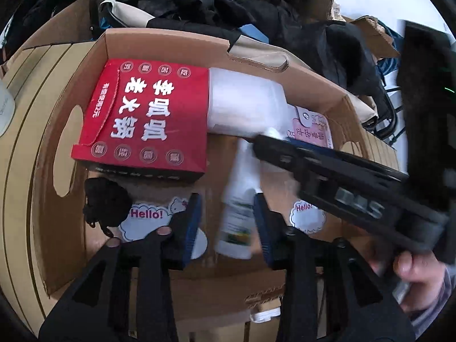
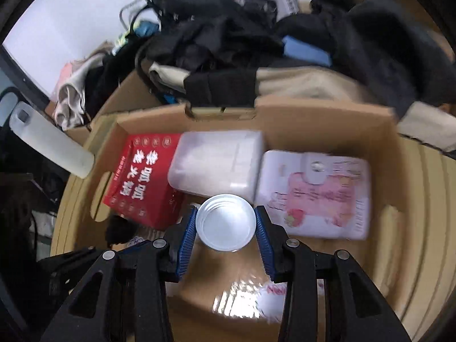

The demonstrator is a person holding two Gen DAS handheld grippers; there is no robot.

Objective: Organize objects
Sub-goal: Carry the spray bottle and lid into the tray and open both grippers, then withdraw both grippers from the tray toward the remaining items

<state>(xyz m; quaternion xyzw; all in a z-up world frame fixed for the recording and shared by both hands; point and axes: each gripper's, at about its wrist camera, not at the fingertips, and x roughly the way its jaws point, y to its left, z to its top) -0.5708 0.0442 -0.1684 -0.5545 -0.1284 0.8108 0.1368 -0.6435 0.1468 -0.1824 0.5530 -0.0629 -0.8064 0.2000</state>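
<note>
Even, cool daylight is filling both views, with no hard shadows. Fisheye distortion is bending the brown cardboard box (image 1: 353, 108) walls and darkening the corners. Motion blur is smearing the white plastic bottle (image 1: 238, 205) and the pink-and-white printed packet (image 2: 316, 196). Glare is shining on the glossy box floor in the right wrist view.

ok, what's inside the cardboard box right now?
In the cardboard box: red carton, translucent plastic container, pink pack, Hello stickers on the floor. Right gripper holds a white bottle over it. Whatever lies beneath the packages is hidden.
</note>
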